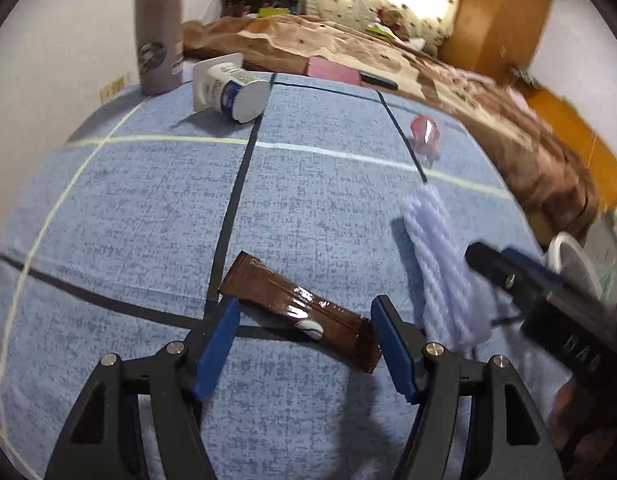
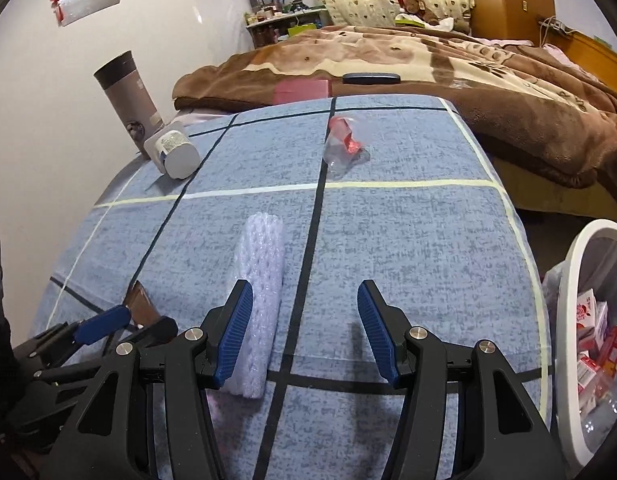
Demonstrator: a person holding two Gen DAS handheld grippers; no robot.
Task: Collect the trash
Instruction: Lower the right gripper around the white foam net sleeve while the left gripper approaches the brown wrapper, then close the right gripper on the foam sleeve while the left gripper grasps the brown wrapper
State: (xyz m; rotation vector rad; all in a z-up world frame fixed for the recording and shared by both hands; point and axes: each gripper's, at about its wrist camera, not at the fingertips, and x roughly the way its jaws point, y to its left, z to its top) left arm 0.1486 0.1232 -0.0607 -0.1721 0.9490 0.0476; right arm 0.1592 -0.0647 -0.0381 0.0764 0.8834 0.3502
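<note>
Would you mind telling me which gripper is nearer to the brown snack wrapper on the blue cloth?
Left. The left gripper has its open jaws on either side of the brown wrapper. The right gripper is off to that wrapper's right, open, beside the white foam sleeve.

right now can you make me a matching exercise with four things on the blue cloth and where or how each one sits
Things:
1. brown wrapper
2. foam netting
3. white cup
4. clear plastic cup

Places or states:
A. tipped on its side beside the grey tumbler
B. between the open left claw's fingers
C. far side, crumpled, red inside
D. against the right claw's left finger

Pairs: 1-B, 2-D, 3-A, 4-C
</note>
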